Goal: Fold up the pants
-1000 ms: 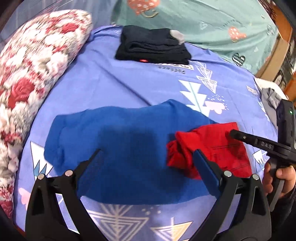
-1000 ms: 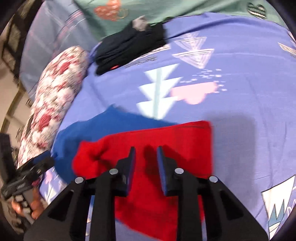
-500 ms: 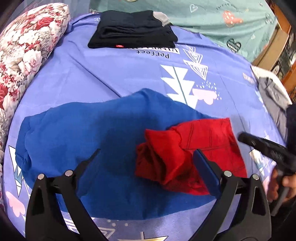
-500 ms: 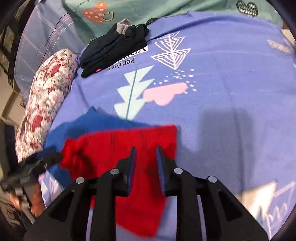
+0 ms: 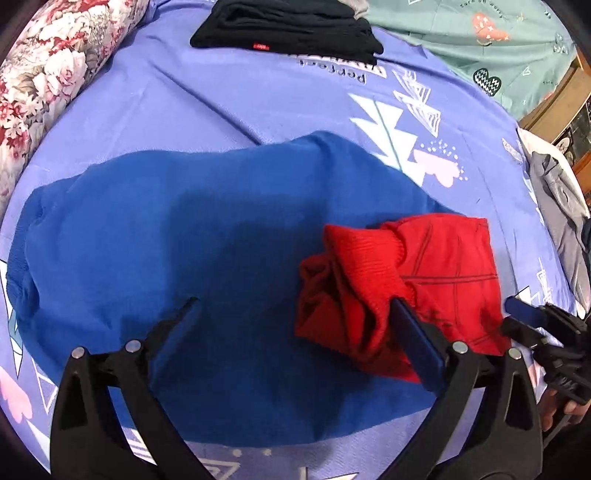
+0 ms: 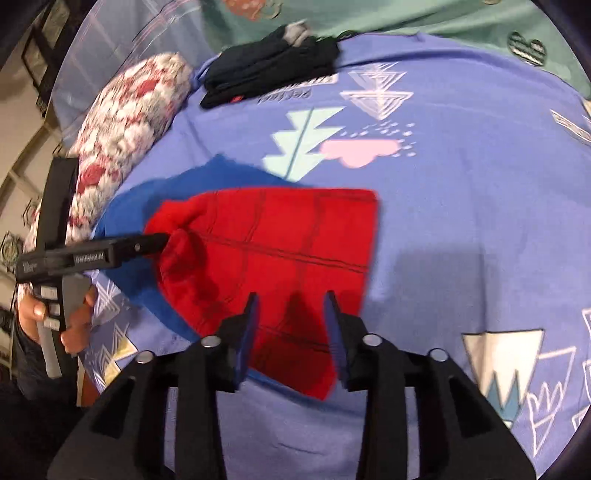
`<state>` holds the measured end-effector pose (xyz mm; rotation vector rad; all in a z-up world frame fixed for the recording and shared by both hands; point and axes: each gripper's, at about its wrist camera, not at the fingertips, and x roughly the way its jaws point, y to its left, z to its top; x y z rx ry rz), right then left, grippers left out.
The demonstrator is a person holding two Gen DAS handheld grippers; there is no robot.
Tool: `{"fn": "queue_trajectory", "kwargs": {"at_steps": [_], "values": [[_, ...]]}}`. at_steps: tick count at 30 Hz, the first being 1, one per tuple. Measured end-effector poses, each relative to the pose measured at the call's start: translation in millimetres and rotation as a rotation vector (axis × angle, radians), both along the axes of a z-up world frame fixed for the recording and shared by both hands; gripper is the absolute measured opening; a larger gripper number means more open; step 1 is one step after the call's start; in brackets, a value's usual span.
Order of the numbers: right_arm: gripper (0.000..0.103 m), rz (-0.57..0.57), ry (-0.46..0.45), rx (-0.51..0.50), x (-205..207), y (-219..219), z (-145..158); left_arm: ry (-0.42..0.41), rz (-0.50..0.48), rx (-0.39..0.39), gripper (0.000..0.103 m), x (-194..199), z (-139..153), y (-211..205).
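Observation:
Red pants (image 5: 436,280) lie partly folded on the right end of a blue garment (image 5: 177,236) spread on the bed; their left end is bunched. My left gripper (image 5: 293,308) is wide open above the blue garment, its right finger at the bunched red edge. In the right wrist view the red pants (image 6: 280,251) lie flat, and my right gripper (image 6: 290,301) is open just above their near edge, holding nothing. The left gripper's finger (image 6: 122,251) touches the bunched end there.
A folded black garment (image 5: 288,29) lies at the far side of the purple patterned sheet (image 5: 258,99). A floral pillow (image 5: 48,77) lies along the left. A grey garment (image 5: 561,206) is at the right edge. A green sheet (image 5: 480,44) is behind.
My right gripper opened and let go of the red pants, which now lie flat. The left gripper moved closer to the bunched red end and stayed open.

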<state>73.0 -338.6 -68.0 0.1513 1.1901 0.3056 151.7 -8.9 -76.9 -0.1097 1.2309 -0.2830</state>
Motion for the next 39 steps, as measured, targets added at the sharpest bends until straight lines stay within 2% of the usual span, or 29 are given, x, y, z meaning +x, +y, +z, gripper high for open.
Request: {"fn": "queue_trajectory", "kwargs": {"at_steps": [2, 3, 5, 7, 9, 11, 13, 17, 19, 21, 26, 27, 29, 30, 39], "values": [[0.045, 0.013, 0.005, -0.049, 2.2, 9.3, -10.4, 0.023, 0.021, -0.027, 0.101, 1.4, -3.7, 3.1], [0.052, 0.03, -0.01, -0.059, 0.8, 14.4, -8.2, 0.027, 0.027, -0.035, 0.101, 1.7, -3.0, 3.4], [0.054, 0.028, -0.018, -0.028, 2.4, 15.4, -0.8, 0.022, 0.023, -0.046, 0.101, 1.0, 2.4, 5.1], [0.054, 0.002, -0.051, 0.021, 1.8, 9.1, 9.6, -0.006, 0.036, -0.064, 0.101, -2.1, 16.8, 15.1], [0.056, -0.049, -0.108, 0.042, -0.6, 1.6, 23.1, -0.068, 0.057, -0.115, 0.101, -10.2, 36.0, 33.8], [0.058, -0.114, -0.151, 0.077, -2.6, -8.2, 33.9, -0.126, 0.104, -0.142, 0.101, -20.9, 51.4, 62.0], [0.063, -0.158, -0.165, 0.099, -1.9, -14.3, 37.4, -0.138, 0.159, -0.143, 0.101, -28.1, 55.3, 87.3], [0.064, -0.206, -0.16, 0.16, -3.6, -21.6, 33.2, -0.095, 0.332, -0.136, 0.101, -38.4, 41.5, 147.7], [0.064, -0.21, -0.152, 0.173, -0.4, -19.6, 30.8, -0.105, 0.41, -0.11, 0.1, -43.7, 34.9, 170.7], [0.064, -0.208, -0.14, 0.191, 4.1, -16.1, 28.7, -0.088, 0.427, -0.102, 0.1, -44.7, 27.9, 181.2], [0.064, -0.175, -0.141, 0.207, 8.2, -5.1, 28.4, 0.001, 0.446, -0.221, 0.098, -41.4, 9.3, 193.6], [0.064, -0.17, -0.139, 0.211, 8.9, -3.5, 27.6, 0.015, 0.444, -0.239, 0.096, -41.5, 6.2, 195.1], [0.065, -0.172, -0.134, 0.214, 9.7, -2.7, 26.2, 0.05, 0.443, -0.271, 0.08, -36.9, -0.4, 194.0], [0.065, -0.177, -0.134, 0.217, 9.7, -3.8, 25.7, 0.063, 0.437, -0.283, 0.078, -35.9, -4.5, 195.7], [0.065, -0.2, -0.147, 0.236, 8.4, -12.8, 28.4, 0.073, 0.476, -0.304, 0.078, -17.1, -13.8, 195.7]]}}
